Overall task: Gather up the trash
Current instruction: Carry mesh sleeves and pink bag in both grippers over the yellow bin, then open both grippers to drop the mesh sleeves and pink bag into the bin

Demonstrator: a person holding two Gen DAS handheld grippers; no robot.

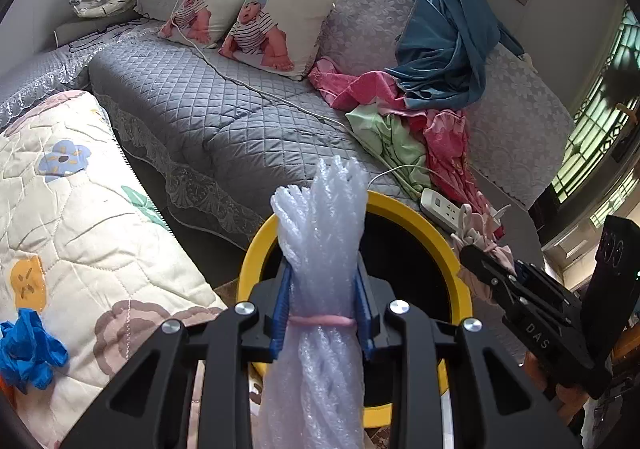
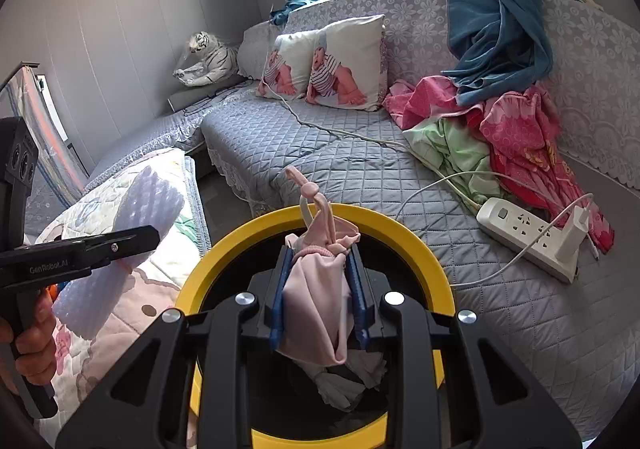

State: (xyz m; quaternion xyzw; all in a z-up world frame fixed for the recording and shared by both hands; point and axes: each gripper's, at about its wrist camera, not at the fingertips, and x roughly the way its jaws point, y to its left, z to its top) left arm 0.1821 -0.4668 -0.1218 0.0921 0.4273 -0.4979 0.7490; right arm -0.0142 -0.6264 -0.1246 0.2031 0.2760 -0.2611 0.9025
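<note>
My left gripper (image 1: 322, 301) is shut on a bundle of white foam netting (image 1: 320, 225) tied with a pink band, held over the near rim of the yellow-rimmed bin (image 1: 404, 209). My right gripper (image 2: 318, 285) is shut on a small pink drawstring pouch (image 2: 320, 289), held above the same bin (image 2: 384, 225); crumpled white paper (image 2: 340, 381) lies inside. The right gripper (image 1: 486, 263) with the pouch shows at the right of the left wrist view. The left gripper (image 2: 132, 241) with the foam netting (image 2: 148, 193) shows at the left of the right wrist view.
A grey quilted sofa (image 2: 360, 165) lies behind the bin with a white power strip (image 2: 532, 233), cables, pink and green clothes (image 2: 516, 137) and two baby-print cushions (image 2: 344, 65). A floral quilt (image 1: 68, 217) lies at the left with a crumpled blue glove (image 1: 28, 349) on it.
</note>
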